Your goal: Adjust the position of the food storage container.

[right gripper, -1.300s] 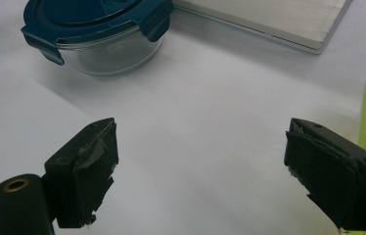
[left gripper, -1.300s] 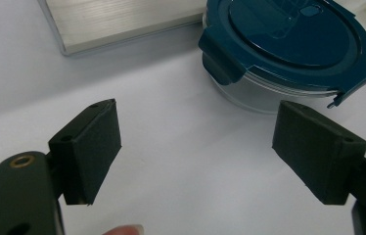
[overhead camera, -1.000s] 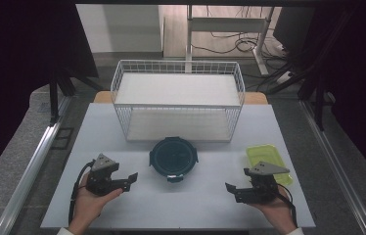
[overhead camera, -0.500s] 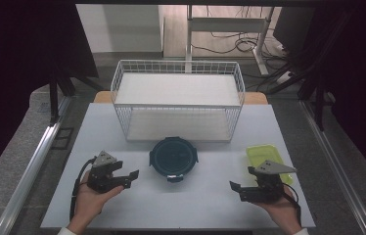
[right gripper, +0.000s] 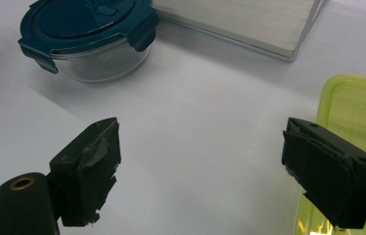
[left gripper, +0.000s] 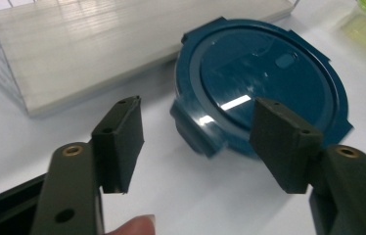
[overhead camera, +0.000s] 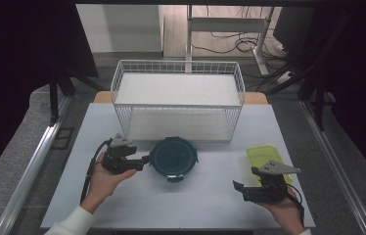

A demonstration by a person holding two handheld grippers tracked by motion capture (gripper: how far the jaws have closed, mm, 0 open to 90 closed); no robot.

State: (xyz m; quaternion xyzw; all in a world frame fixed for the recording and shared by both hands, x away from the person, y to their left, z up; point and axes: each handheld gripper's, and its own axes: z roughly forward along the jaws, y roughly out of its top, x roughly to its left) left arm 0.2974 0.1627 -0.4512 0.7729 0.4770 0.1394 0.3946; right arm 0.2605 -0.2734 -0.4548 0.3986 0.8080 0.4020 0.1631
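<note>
Round glass container at mid-bench, just near of the white wire basket; dark blue clip-on lid, glossy, four latch tabs. Left claw just beside its left rim, jaws closing in but half-spread, a lid tab between them, nothing pinched yet. Likely to slip off slick plastic, or pop that latch. Right claw wide open, empty, beside the translucent lime-green box at right.
</note>
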